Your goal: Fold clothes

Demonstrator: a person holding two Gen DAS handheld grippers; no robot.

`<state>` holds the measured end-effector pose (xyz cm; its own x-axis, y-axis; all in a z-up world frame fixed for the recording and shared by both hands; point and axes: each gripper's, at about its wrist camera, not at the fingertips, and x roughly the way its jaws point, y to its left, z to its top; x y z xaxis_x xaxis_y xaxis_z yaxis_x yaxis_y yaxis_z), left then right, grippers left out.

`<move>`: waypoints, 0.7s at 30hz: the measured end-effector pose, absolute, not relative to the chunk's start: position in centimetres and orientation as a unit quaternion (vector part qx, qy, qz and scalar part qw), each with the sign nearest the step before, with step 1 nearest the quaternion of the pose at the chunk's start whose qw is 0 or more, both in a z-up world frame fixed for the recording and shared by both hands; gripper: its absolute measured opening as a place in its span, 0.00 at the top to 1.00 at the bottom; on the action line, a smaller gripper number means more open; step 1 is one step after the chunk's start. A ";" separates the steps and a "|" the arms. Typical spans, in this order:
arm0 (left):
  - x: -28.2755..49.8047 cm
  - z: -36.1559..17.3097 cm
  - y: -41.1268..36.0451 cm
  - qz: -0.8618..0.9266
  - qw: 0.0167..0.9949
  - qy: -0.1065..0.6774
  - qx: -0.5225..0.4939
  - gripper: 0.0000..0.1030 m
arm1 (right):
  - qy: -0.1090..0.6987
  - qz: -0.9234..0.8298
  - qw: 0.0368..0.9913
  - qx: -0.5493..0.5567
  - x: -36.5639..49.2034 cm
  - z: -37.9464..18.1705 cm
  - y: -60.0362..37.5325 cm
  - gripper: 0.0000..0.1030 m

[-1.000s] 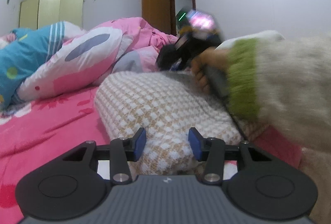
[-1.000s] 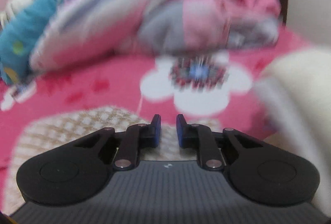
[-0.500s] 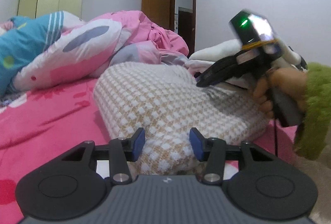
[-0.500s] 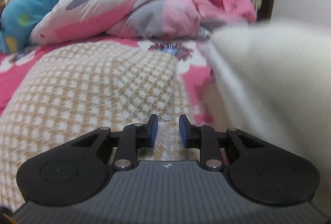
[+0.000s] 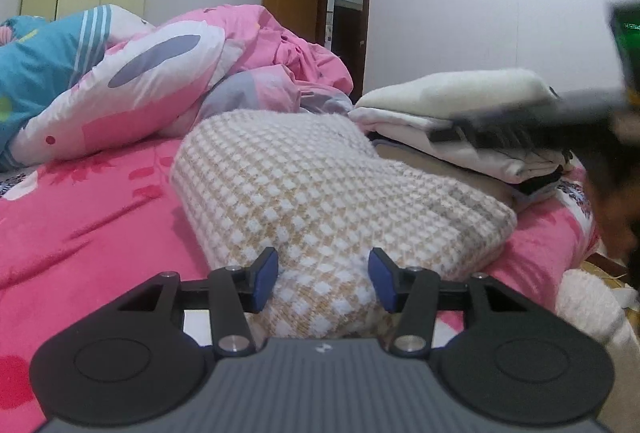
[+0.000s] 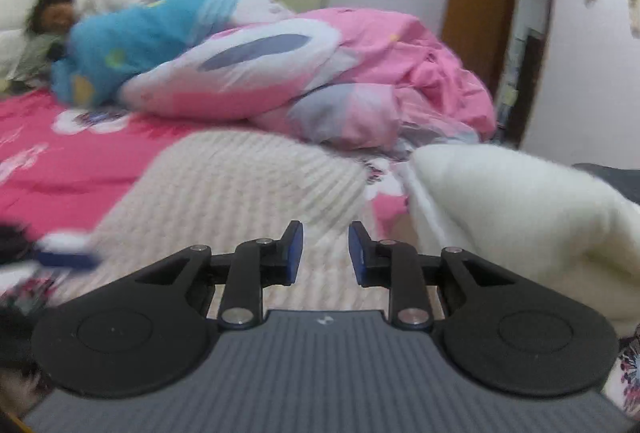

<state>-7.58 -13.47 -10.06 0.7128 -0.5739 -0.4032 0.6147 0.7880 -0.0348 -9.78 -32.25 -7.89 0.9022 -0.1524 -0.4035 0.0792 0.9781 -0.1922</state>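
Checked knit garment (image 5: 320, 185): already folded into a thick bundle, lying mid-bed on the pink bedsheet (image 5: 80, 225), near edge towards the cameras.

Far left: rumpled pink and blue duvet (image 5: 140, 81), heaped well apart from the bundle. No part in this step.

Centre, near: left gripper (image 5: 323, 279), jaws moderately wide and just been opening, blue pads (image 5: 266, 273) straddling the near edge of the bundle with the knit between them but not visibly pinched. Looks like a release after the last fold, or a fresh bite being lined up; cannot tell which.

Right: stack of folded clothes (image 5: 460, 101), cream layer on top, just beside the far right corner of the bundle. Likely destination.

Right again: right gripper (image 6: 325, 253), jaws narrow, just been opening a little, nothing between them, hovering over the near right part of the knit, next to the cream pile.

To do the step well:
- Open the right jaws wider before biting; thick knit needs room.
- Take all layers at each near corner, deep, so the fold does not spill.
- Lift both sides level and together.
- Set down square on the stack, without dragging the cream layer.
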 end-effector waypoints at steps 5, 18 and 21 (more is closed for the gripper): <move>-7.9 -9.9 -14.9 -0.311 0.925 0.200 0.081 0.46 | 0.270 -0.081 0.953 -0.110 -10.9 -13.8 -33.6 0.78; -7.7 -9.4 -15.7 -0.297 0.926 0.214 0.095 0.45 | 0.224 -0.071 0.972 -0.010 -13.2 -9.8 -36.1 0.78; -7.7 -9.1 -15.7 -0.295 0.925 0.217 0.097 0.45 | 0.182 -0.058 0.982 0.006 -13.1 -7.6 -36.5 0.78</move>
<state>-7.69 -15.75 -9.11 0.7318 -0.5038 -0.4590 0.5879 0.8073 0.0513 -13.12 -36.53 -7.57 0.9271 -0.1119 -0.3578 0.1161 0.9932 -0.0098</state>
